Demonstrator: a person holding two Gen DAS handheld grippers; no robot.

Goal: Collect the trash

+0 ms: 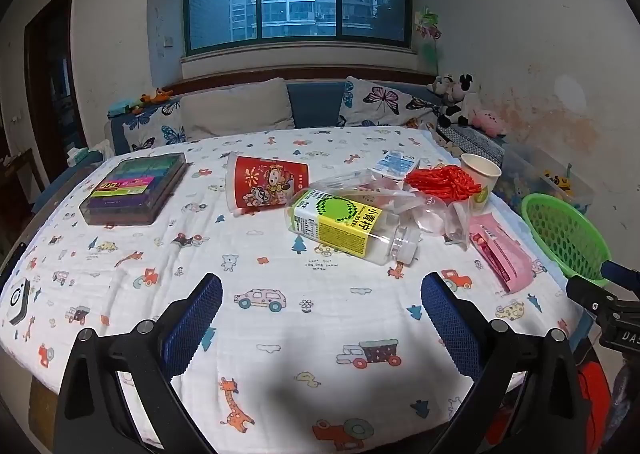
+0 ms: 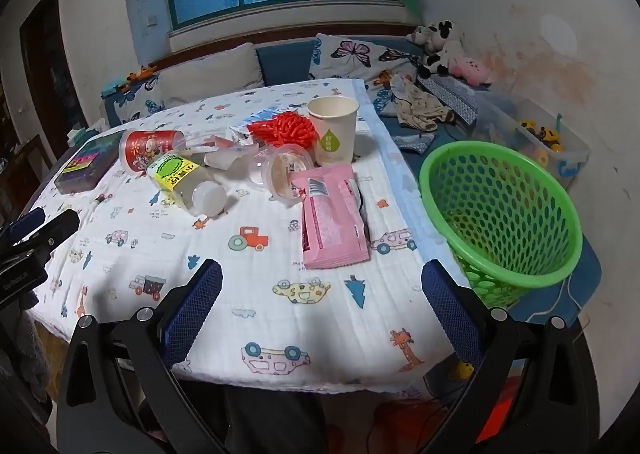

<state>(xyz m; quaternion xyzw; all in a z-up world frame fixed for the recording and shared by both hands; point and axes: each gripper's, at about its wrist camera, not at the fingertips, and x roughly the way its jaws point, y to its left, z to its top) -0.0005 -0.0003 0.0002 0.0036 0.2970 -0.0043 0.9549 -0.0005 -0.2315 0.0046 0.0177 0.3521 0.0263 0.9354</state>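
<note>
Nearest in each wrist view, the gripper's blue-padded fingers stand spread wide with nothing between them: the left gripper (image 1: 321, 302) and the right gripper (image 2: 321, 290) both hang over the near part of a table covered by a white cloth (image 1: 280, 334) printed with cars, giraffes and trees.

Just past the right gripper lies a flat pink wrapper (image 2: 334, 219), its barcode end pointing away. To its right, off the table's edge, sits an empty green mesh basket (image 2: 504, 209), tilted toward the camera.

Farther in, the trash lies clustered near the middle and right of the cloth. A clear plastic bottle (image 1: 352, 228) rests on its side, capped in white, with a yellow and green label. Touching it are crumpled clear plastic wrap (image 1: 424, 209) and a tipped clear lidded cup (image 2: 286, 173). Behind the bottle a red cartoon-printed cup (image 1: 268, 183) lies on its side. Beyond are a heap of red netting (image 1: 444, 181), a white paper cup (image 2: 334, 129) standing upright, and a blue and white packet (image 1: 396, 163).

Well apart at the left lies a clear case of coloured blocks (image 1: 136, 187).
</note>
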